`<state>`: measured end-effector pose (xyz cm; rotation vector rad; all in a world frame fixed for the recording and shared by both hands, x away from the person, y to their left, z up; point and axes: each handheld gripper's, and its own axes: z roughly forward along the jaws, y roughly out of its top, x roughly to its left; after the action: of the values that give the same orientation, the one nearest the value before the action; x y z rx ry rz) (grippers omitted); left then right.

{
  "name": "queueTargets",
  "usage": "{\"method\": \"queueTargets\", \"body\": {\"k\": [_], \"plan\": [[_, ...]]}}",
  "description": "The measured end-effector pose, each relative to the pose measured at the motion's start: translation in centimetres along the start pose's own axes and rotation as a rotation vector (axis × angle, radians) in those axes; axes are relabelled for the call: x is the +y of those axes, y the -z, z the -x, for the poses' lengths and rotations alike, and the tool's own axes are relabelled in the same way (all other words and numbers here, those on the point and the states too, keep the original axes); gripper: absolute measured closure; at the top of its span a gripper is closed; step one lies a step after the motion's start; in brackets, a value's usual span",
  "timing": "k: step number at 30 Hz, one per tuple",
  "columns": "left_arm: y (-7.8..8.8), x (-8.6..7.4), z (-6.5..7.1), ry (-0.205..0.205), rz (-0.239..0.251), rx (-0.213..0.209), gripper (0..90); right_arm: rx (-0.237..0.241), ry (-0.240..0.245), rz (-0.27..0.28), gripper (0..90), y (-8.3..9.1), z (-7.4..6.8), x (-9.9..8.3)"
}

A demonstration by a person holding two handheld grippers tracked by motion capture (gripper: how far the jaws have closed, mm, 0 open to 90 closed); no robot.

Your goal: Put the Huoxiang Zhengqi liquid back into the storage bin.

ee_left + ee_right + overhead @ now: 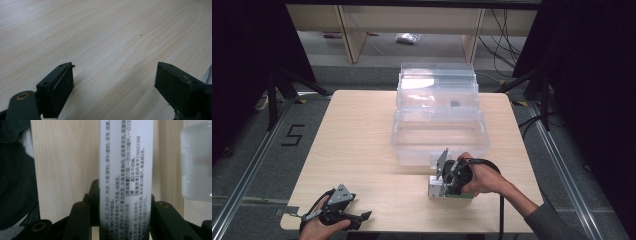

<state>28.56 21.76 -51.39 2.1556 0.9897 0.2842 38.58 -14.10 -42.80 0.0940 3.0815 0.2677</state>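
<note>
— Right gripper [125, 220], what has it got?
— Clamped on the white printed box [125, 170], between its jaws on the table [362, 150].
— Left gripper [115, 82]?
— Jaws apart over bare wood.

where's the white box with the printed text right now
In the high view the white box sits on the table at front right, just before the clear plastic bin, clamped between the fingers of the right gripper.

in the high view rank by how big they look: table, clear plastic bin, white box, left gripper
1. table
2. clear plastic bin
3. left gripper and white box look alike, partly hidden by hands, so unranked.
</note>
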Motion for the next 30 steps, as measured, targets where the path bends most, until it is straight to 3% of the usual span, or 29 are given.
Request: {"method": "queueTargets", "body": {"k": [5, 7, 8, 9, 11, 13, 15, 16, 17, 20, 21, 22, 26, 27, 28, 30], "plan": [[-0.1, 0.0, 0.0, 0.011, 0.006, 0.009, 15.0, 0.007, -0.022, 0.002, 64.9, 1.1, -0.1, 0.0], [-0.1, 0.0, 0.0, 0.01, 0.003, 0.005, 15.0, -0.011, -0.02, 0.014, 64.8, 2.0, 0.1, 0.1], [-0.1, 0.0, 0.0, 0.008, 0.002, 0.008, 15.0, -0.009, 0.008, 0.025, 64.8, 2.2, 0.3, 0.1], [-0.1, 0.0, 0.0, 0.008, 0.002, 0.008, 15.0, -0.007, -0.02, 0.026, 64.8, 2.6, 0.3, 0.1], [0.0, 0.0, 0.0, 0.007, 0.002, 0.0, 15.0, -0.017, 0.0, 0.035, 64.9, 3.2, 0.6, 0.2], [-0.1, 0.0, 0.1, 0.013, 0.008, 0.001, 14.9, -0.017, -0.021, 0.033, 64.8, 3.8, 0.5, 0.2], [-0.1, 0.0, 0.0, 0.011, 0.001, 0.008, 15.0, -0.014, 0.004, 0.056, 64.9, 4.3, 0.8, 0.3], [-0.1, 0.0, 0.0, 0.009, 0.007, 0.008, 15.0, -0.015, -0.029, 0.043, 64.8, 4.7, 0.7, 0.4], [-0.1, 0.0, 0.0, 0.009, 0.007, 0.008, 15.0, -0.015, -0.029, 0.043, 64.8, 4.7, 0.7, 0.4], [-0.2, -0.1, -0.1, 0.009, 0.008, 0.007, 15.0, -0.017, -0.026, 0.058, 64.9, 6.0, 1.2, 0.4], [-0.1, 0.0, 0.0, 0.011, 0.004, 0.008, 15.0, -0.022, 0.004, 0.081, 64.9, 6.2, 1.5, 0.5], [-0.1, 0.0, 0.0, 0.013, 0.009, 0.008, 15.0, -0.026, 0.009, 0.069, 64.9, 6.6, 1.7, 0.5], [-0.1, 0.0, -0.1, 0.011, 0.006, 0.007, 15.0, -0.038, -0.021, 0.079, 64.9, 8.1, 2.1, 0.6], [-0.2, 0.0, -0.1, 0.01, 0.01, 0.005, 15.0, -0.039, 0.0, 0.091, 64.9, 8.3, 2.4, 0.6], [-0.2, 0.0, -0.1, 0.006, 0.01, 0.004, 15.0, -0.042, -0.027, 0.07, 65.0, 8.8, 2.4, 0.7], [-0.2, 0.0, -0.1, 0.006, 0.01, 0.005, 15.0, -0.053, 0.002, 0.07, 65.0, 9.3, 2.9, 0.9]]}}
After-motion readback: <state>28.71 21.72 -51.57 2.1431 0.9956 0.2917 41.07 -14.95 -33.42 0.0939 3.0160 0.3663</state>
